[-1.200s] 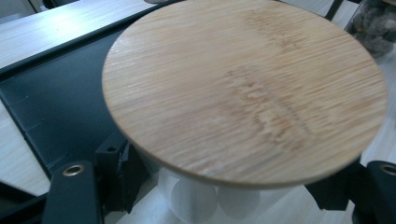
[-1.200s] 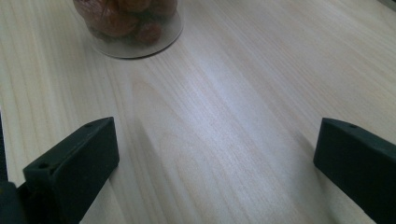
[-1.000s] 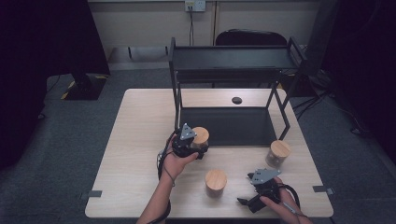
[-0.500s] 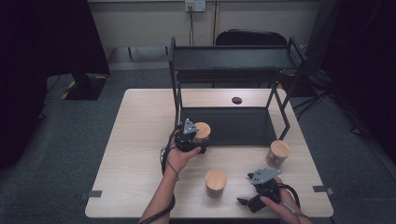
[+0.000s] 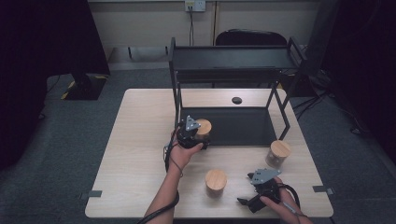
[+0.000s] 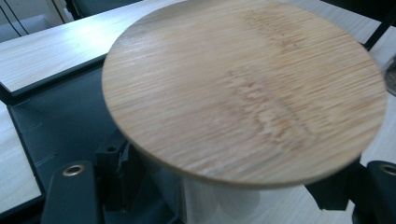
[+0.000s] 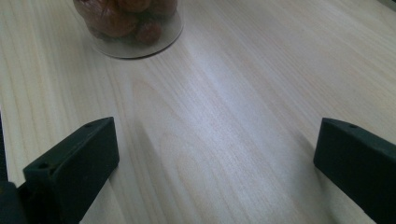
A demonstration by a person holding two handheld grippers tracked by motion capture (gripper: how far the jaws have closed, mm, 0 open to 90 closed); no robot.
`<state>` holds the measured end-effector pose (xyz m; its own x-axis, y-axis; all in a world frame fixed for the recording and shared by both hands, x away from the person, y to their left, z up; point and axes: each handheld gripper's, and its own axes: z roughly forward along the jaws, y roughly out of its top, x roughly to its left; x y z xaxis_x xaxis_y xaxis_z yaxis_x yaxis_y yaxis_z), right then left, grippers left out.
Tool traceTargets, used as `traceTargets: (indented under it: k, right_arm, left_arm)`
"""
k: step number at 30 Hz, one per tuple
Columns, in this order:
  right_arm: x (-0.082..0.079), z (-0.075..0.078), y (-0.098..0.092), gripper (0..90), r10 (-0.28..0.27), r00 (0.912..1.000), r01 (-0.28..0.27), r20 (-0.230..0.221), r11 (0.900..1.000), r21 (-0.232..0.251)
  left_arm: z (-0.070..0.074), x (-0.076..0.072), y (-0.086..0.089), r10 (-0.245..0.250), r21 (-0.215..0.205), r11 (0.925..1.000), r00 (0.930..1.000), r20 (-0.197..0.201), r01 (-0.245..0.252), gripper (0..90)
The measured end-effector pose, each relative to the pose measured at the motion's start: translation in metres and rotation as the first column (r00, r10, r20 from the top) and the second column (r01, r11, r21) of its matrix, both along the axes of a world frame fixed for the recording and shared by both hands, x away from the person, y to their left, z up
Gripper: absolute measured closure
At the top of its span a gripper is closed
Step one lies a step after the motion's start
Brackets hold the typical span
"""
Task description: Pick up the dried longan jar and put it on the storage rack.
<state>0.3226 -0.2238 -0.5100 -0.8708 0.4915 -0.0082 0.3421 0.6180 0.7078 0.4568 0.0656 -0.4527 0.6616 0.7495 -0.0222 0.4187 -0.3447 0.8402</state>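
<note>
Left hand-held gripper (image 5: 201,135) clamped on wooden-lidded jar (image 5: 203,126) at black rack's (image 5: 229,58) near left corner. Right hand-held gripper (image 5: 244,203) spread wide, empty, low over worktop (image 5: 140,154) at near right.

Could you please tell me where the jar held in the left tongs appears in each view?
High view: the held jar sits left of centre, at the black rack's lower front-left corner, clamped by the left tongs.
Left gripper view: its bamboo lid spans most of the picture.
Right gripper view: not in it.
Shared landmark: the pale wooden table.
</note>
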Motion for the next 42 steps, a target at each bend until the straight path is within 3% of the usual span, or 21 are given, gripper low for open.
traceTargets:
  k: [21, 42]
  right_arm:
    - [0.000, 0.000, 0.000, 0.0, 0.000, 1.0000, 0.000, 0.000, 1.000, 0.000]
    - [0.000, 0.000, 0.000, 0.0, 0.000, 1.0000, 0.000, 0.000, 1.000, 0.000]
  left_arm:
    - [-0.005, 0.022, -0.011, 0.066, 0.012, 0.9977, 0.9978, 0.003, -0.066, 25.8]
    - [-0.017, 0.044, -0.019, 0.150, 0.024, 0.9884, 0.9885, -0.020, -0.150, 25.8]
